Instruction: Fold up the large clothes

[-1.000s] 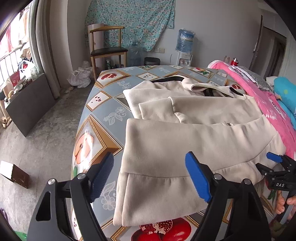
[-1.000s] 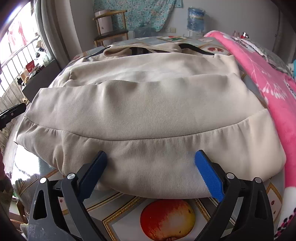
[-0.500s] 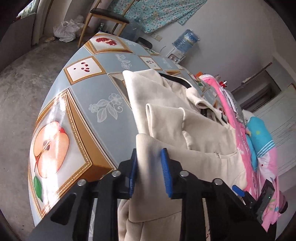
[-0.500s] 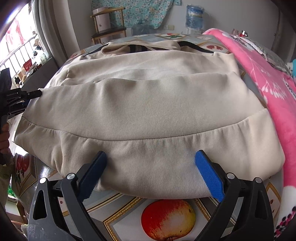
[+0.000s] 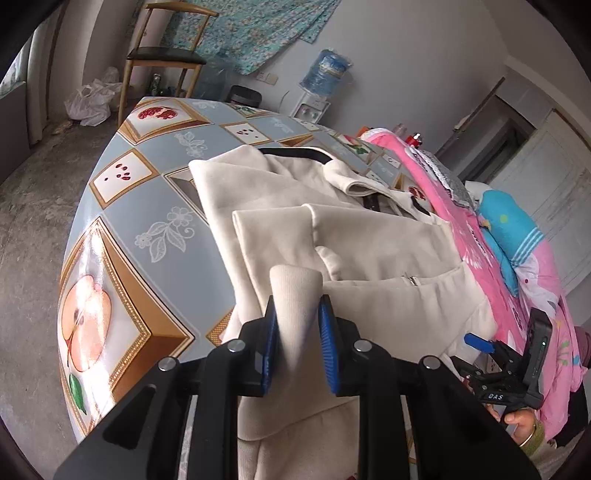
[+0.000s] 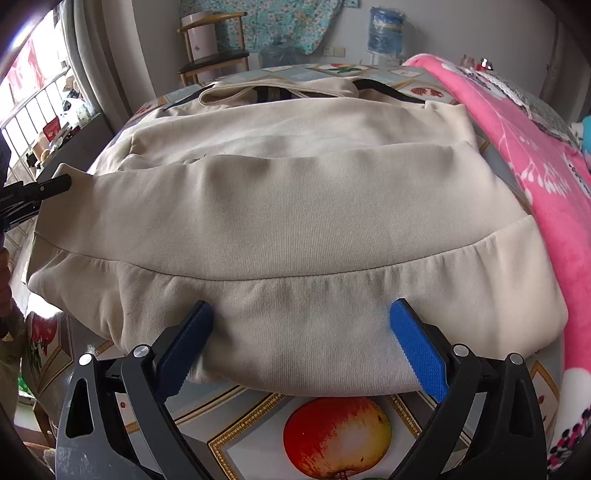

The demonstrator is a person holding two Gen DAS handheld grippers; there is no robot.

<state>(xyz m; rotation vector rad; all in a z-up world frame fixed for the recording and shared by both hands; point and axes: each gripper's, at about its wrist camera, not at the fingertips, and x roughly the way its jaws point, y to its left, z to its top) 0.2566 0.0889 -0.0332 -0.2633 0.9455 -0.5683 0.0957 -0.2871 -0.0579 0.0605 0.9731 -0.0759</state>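
- A cream sweatshirt lay flat on the worktop, which was covered in a grey-blue cloth printed with fruit pictures.
- Its long axis ran from the ribbed hem at the near edge away to the collar at the far end; the collar pointed toward the wall with the wooden chair and the water bottle.
- A sleeve lay folded across the chest.
- At the left corner of the hem, the left gripper had its jaws drawn nearly together, the blue pads pressing a pinched ridge of the hem fabric that stood up between them.
- Those jaws had just been closing: a second before they stood wide apart in front of the flat hem, with nothing gripped.
- The left view had also swung round and tilted since then, so the worktop ran diagonally across it.
- Toward the right side of the hem, the right gripper had its jaws spread wide, one either side of the hem, holding nothing.
- It sat where it was a second earlier.
- A pink flowered blanket lay along the right edge, just beside the sweatshirt.
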